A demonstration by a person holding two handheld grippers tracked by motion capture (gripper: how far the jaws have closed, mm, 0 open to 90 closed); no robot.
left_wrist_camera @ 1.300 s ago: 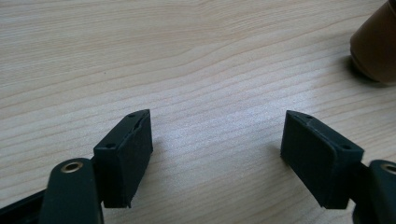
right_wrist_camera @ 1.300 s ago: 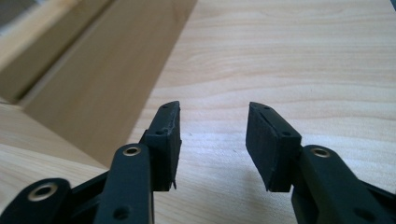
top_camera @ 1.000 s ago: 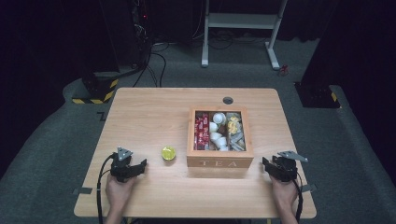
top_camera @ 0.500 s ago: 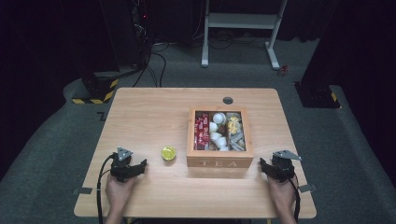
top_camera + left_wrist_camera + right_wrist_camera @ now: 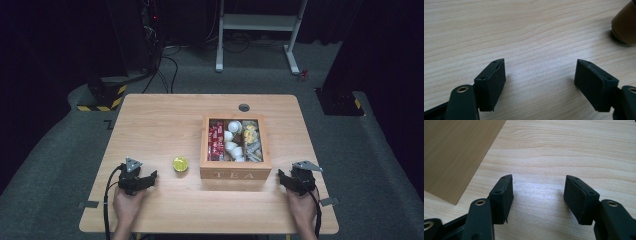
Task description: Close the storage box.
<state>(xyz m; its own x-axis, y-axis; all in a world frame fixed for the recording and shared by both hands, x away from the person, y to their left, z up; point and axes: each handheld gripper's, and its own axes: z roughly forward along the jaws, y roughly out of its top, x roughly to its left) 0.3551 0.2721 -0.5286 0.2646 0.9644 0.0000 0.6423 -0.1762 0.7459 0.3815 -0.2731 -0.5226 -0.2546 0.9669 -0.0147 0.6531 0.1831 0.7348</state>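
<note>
resting wide open and empty, the left gripper (image 5: pixel 150 176) should approach the small yellow-green round cup (image 5: pixel 180 164) squarely; the right gripper (image 5: pixel 281 176), jaws just opening, holds nothing.

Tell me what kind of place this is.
Probably a lab or recording studio set up for manipulation data, not a home. A lone light wooden table stands on grey carpet amid dark surroundings, with black cables trailing to equipment behind and a yellow-black striped floor base beside it.

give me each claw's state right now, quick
left claw: open, nothing between its jaws
right claw: open, jaws have just been opening, nothing between them
</note>
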